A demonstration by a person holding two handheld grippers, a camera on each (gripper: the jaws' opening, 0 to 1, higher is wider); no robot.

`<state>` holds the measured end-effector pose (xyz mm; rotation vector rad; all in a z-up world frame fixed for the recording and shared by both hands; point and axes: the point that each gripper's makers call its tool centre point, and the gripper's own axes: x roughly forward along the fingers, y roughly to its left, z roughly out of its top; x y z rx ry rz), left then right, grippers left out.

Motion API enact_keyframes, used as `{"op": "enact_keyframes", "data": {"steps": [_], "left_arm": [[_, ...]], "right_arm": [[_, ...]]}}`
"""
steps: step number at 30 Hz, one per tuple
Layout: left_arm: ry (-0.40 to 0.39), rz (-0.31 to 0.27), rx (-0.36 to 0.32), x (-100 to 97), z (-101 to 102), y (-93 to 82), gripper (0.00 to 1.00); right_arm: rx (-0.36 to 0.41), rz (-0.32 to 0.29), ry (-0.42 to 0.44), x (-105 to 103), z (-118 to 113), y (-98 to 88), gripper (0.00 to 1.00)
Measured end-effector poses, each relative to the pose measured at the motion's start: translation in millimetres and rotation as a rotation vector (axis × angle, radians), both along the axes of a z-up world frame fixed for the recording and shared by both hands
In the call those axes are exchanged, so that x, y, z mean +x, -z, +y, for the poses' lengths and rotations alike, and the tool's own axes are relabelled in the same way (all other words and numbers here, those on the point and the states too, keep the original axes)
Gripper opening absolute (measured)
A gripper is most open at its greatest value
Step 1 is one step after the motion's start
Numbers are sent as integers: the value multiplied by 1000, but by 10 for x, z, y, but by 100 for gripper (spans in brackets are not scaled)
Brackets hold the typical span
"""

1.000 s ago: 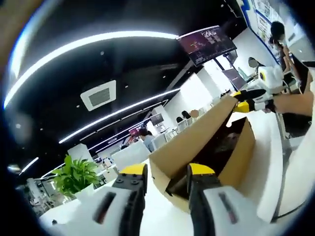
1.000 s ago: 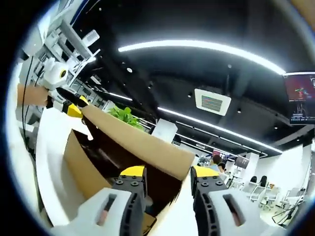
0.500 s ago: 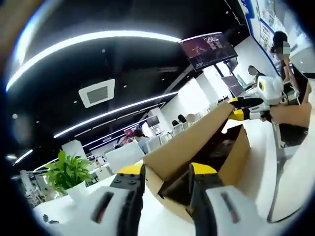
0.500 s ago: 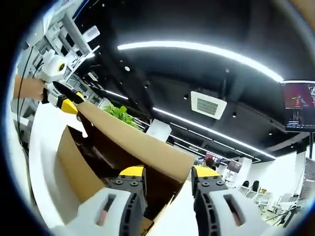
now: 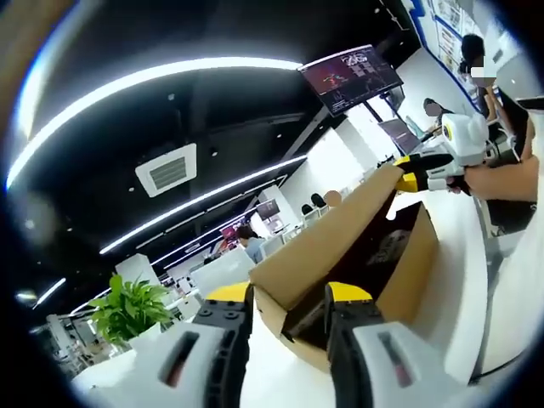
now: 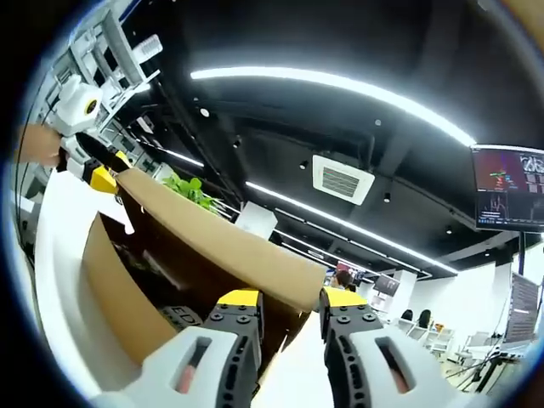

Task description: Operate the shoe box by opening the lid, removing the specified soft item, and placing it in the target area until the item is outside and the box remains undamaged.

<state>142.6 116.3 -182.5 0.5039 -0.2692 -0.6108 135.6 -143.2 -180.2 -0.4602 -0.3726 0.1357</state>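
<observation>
1 cardboard shoe box [image 5: 408,263] sits on the white table [image 5: 463,280], its 1 lid [image 6: 212,246] raised; the left claw [image 5: 285,299] and right claw [image 6: 289,299] each pinch a lid corner.

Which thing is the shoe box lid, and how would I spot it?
Find the white table and the brown cardboard shoe box on it. The lid is the long flat brown flap tilted up above the box's dark inside, gripped at its two ends by yellow-tipped grippers.
</observation>
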Motion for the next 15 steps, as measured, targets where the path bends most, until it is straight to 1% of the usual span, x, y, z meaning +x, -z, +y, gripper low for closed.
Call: {"op": "enact_keyframes", "data": {"steps": [4, 6, 7, 9, 10, 11, 12, 13, 15], "left_arm": [[5, 8, -9, 4, 6, -10, 34], [8, 6, -13, -1, 6, -24, 34], [8, 5, -12, -5, 5, -31, 34], [10, 1, -13, -11, 2, -45, 34], [13, 3, -16, -12, -2, -50, 35], [16, 6, -19, -12, -4, -54, 35], [26, 12, -32, -14, -9, -62, 35], [29, 21, -43, -11, -6, -66, 35], [26, 19, -48, -6, -1, -69, 34]], "right_arm": [[-5, -4, 23, -3, -53, -3, 16], [29, 0, 16, -5, -83, -1, 13], [62, 3, 22, -9, -116, 1, 9], [154, 21, -15, -3, -132, 6, 6], [188, 26, -27, 1, -145, 6, 3], [264, 39, -46, 13, -171, 13, 2], [371, 67, -97, 37, -165, 33, 3], [419, 82, -118, 51, -165, 49, 4], [398, 65, -92, 67, -180, 32, 4]]}}
